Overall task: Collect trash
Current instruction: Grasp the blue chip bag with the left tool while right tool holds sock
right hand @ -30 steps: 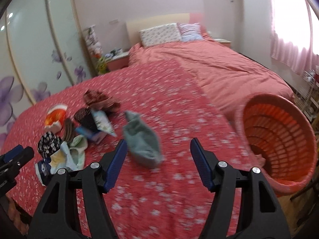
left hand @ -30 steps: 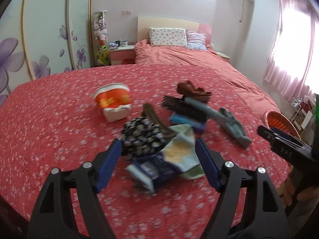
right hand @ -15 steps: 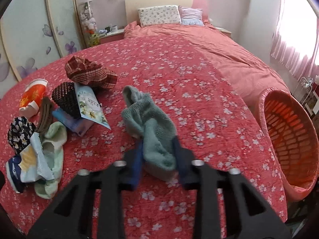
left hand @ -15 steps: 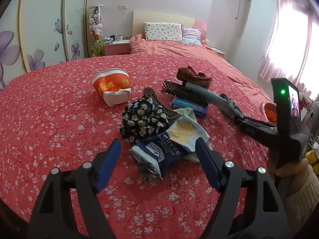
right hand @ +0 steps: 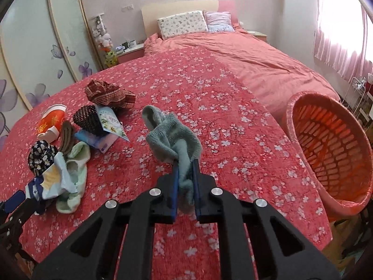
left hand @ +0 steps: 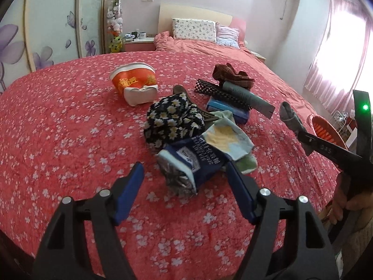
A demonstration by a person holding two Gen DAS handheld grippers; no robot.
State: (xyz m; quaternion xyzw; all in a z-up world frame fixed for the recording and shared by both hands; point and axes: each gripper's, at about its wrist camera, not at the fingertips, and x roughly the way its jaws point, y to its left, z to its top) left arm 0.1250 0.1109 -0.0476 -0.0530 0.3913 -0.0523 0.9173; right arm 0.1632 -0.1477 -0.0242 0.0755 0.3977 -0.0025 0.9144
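Observation:
My right gripper is shut on a grey-green sock and holds it just above the red flowered bedspread; the sock also shows in the left wrist view. My left gripper is open, its fingers on either side of a crumpled blue snack bag lying on the bed. An orange laundry basket stands beside the bed at the right. A crushed orange noodle cup lies farther back.
A pile lies on the bed: a black daisy-print cloth, a pale green and yellow sock, a blue packet, a dark mesh item, a brown cloth. Pillows lie at the headboard.
My right gripper closed on the grey-green sock and lifted it off the bedspread. My left gripper moved in closer around the blue snack bag, staying open.

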